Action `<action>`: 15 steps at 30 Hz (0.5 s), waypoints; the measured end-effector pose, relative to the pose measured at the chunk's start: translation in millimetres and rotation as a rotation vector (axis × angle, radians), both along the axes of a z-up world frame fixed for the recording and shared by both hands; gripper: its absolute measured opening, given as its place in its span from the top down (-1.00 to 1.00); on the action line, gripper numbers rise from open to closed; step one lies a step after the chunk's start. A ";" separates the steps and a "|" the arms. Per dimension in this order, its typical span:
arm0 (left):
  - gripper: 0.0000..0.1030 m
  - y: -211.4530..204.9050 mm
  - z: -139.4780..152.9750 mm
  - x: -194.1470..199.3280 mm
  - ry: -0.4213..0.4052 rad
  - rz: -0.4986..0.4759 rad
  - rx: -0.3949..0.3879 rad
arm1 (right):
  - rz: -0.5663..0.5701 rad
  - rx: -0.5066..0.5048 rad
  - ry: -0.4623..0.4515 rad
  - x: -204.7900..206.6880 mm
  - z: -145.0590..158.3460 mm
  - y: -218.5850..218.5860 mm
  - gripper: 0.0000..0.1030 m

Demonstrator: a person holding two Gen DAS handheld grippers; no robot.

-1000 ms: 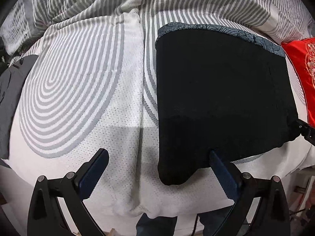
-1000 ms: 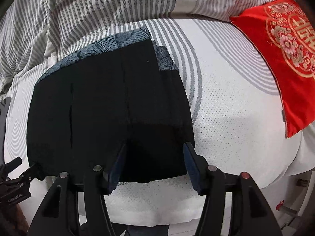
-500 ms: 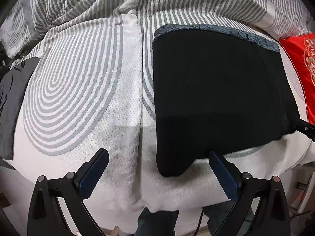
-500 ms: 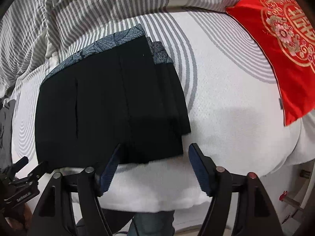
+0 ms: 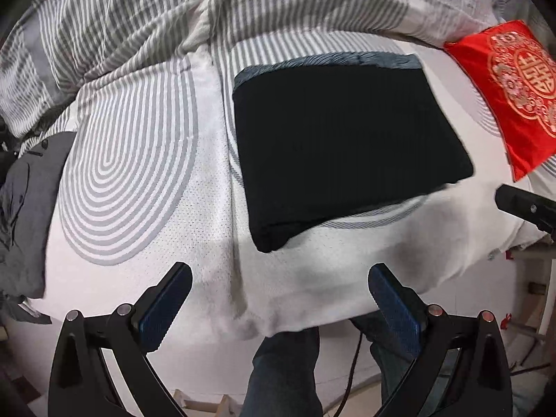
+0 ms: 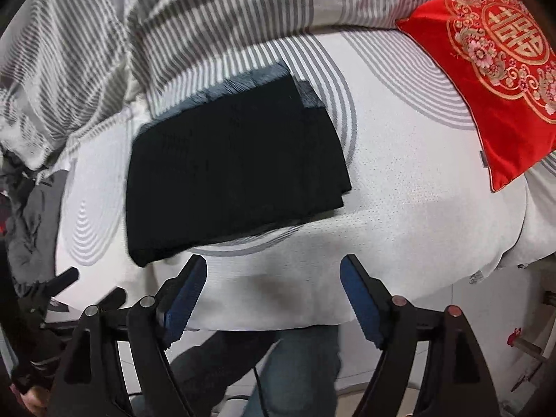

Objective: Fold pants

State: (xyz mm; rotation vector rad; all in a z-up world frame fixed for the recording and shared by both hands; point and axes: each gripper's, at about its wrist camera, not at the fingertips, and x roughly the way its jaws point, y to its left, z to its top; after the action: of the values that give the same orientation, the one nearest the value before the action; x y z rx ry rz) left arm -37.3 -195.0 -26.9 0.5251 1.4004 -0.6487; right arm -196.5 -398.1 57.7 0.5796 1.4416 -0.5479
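Neatly folded black pants (image 5: 344,146) flat on mattress (image 5: 146,160), patterned grey waistband edge, both tongs (image 5: 279,304) (image 6: 274,297) spread, empty

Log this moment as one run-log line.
pants: folded, flat on mattress | left claw: open, empty | right claw: just opening, empty | red cushion: apart

The pants (image 5: 347,146) are matt black cloth with a grey woven band. The mattress (image 6: 417,215) cover is dimpled white knit, the red cushion (image 6: 486,69) is shiny satin with gold embroidery, and the hand-held gripper pads (image 6: 361,302) are ribbed blue rubber.
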 end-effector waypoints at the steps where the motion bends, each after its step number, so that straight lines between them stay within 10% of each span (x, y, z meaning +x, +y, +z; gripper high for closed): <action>1: -0.97 -0.7 4.0 -1.9 -0.006 -0.004 -0.004 | 0.003 -0.002 -0.007 1.5 5.3 2.7 -0.59; 15: -0.98 -14.3 48.0 -28.0 -0.059 0.047 -0.004 | 0.068 0.015 -0.014 2.1 50.3 -0.8 -0.60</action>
State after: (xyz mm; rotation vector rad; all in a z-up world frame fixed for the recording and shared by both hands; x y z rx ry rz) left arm -65.3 -209.3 21.1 0.5030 1.3515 -0.5938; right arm -194.4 -398.9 108.1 0.5432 1.4482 -0.4786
